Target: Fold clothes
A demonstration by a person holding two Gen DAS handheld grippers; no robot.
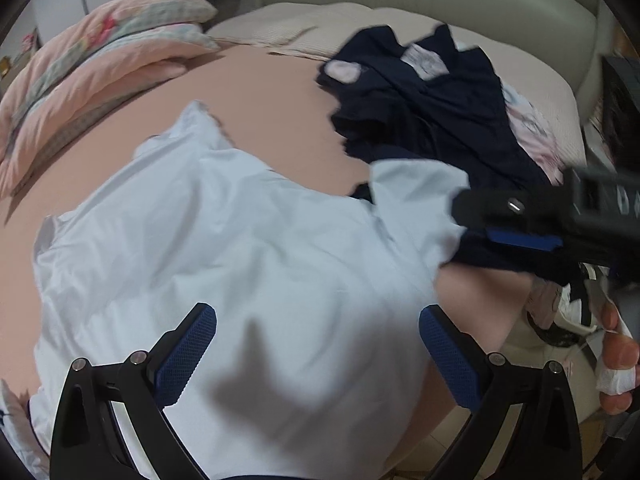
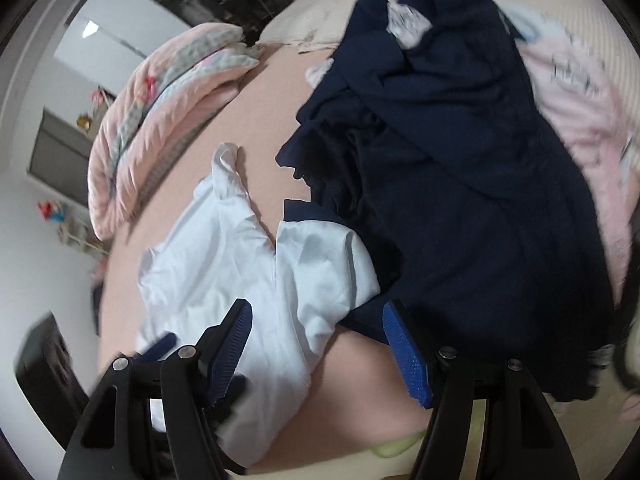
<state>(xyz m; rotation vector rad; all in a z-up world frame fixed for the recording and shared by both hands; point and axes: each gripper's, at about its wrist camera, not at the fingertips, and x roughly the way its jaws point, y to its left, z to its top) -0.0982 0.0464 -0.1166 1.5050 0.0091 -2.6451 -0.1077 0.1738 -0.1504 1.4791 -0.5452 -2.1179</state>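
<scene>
**Left wrist view: both grippers open over the white shirt, nothing gripped**

Left wrist view:
- Left gripper at bottom centre, jaws wide apart, blue pads clear of each other. Nothing clamped; white shirt lies spread below them, filling centre and lower left of the frame.
- Shirt sits on the pink bed sheet. One sleeve reaches right and overlaps the edge of the navy garment pile, which sits upper right.
- Right gripper enters from the right edge, mid-height, blurred, over the navy fabric near that sleeve.
- A hand shows at the lower right edge, holding something white; can't tell what.
- Folded pink quilt in the upper left.

Right wrist view:
- Right gripper at bottom centre, jaws apart, no fabric pinched. Shirt edge and bare sheet show in the gap.
- White shirt lower left of centre, one sleeve pointing up the frame.
- Navy pile fills centre right, touching the shirt's right edge.
- Pink printed garment at the upper right, partly under the navy pile.
- Left gripper's blue pad is just visible at lower left, over the shirt.
</scene>
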